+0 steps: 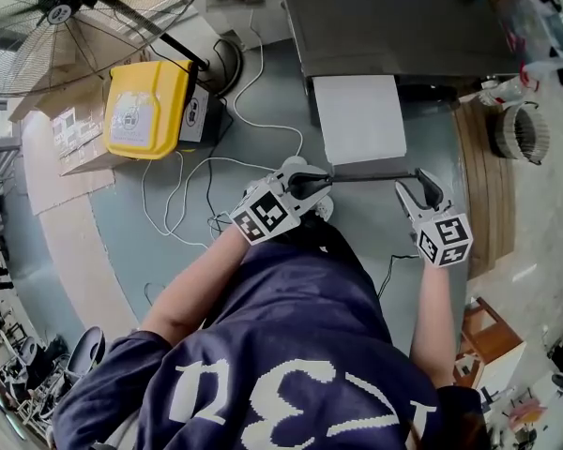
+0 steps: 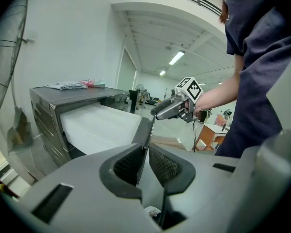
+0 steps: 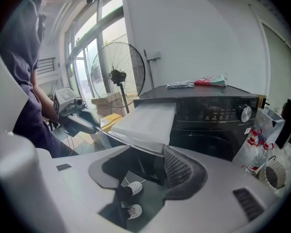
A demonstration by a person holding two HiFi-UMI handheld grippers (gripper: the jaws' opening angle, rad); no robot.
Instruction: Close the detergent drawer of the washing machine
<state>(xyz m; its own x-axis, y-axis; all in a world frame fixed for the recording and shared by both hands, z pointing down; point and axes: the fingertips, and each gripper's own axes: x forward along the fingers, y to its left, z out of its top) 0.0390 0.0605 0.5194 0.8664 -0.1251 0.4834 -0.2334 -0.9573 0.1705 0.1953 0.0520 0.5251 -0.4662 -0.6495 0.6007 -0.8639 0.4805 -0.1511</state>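
The dark washing machine [image 1: 394, 26] has its white detergent drawer [image 1: 359, 120] pulled far out toward me. A thin dark front panel [image 1: 371, 177] runs across the drawer's near end. My left gripper [image 1: 310, 184] is shut on the panel's left end; in the left gripper view the pads [image 2: 131, 165] pinch the panel edge [image 2: 144, 130]. My right gripper [image 1: 420, 184] stands at the panel's right end. In the right gripper view its jaws [image 3: 150, 171] are wide apart, with the panel's end [image 3: 153, 144] lying between them against the right pad [image 3: 182, 166].
A yellow container [image 1: 148, 109] and cardboard boxes sit left of the machine under a standing fan [image 1: 66, 7]. White cables [image 1: 197, 186] trail over the floor. A wooden shelf with a woven basket [image 1: 519, 131] and bottles [image 3: 254, 149] is at the right. A cloth [image 3: 182, 85] lies on the machine.
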